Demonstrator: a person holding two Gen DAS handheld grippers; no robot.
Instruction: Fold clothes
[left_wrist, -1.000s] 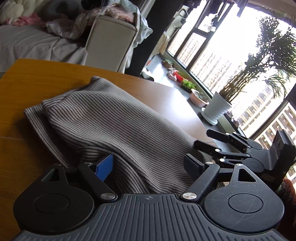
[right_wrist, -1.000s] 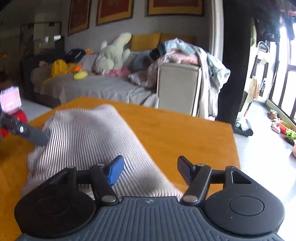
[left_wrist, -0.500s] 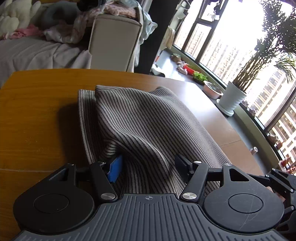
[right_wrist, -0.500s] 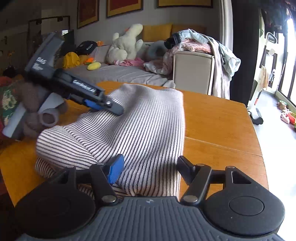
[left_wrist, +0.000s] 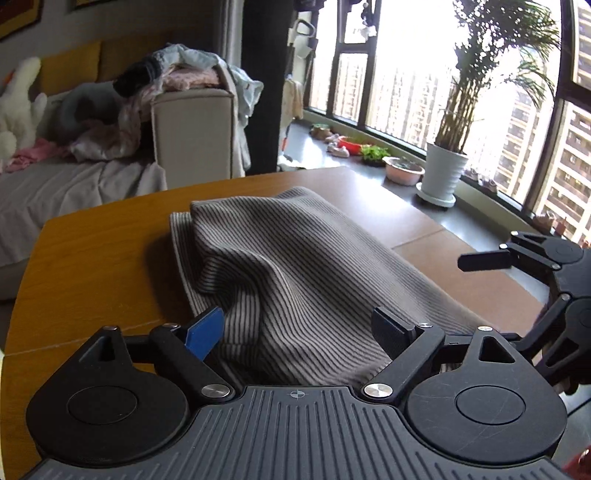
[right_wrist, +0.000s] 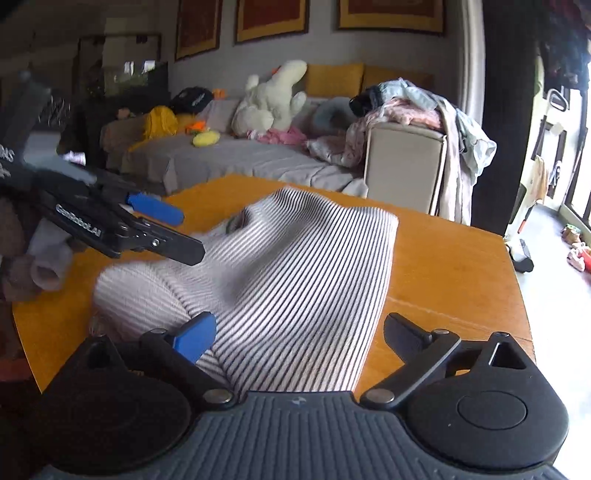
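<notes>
Grey-and-white striped ribbed knit garment: laid rumpled and partly folded on the orange-brown wooden table. Left gripper: jaws spread wide, nothing clamped, held over the garment's near edge. Right gripper: jaws likewise spread, empty, above the cloth.

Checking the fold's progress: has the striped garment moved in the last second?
Yes. In the right wrist view the striped garment now reaches further right across the wooden table, toward the beige sofa arm.
</notes>
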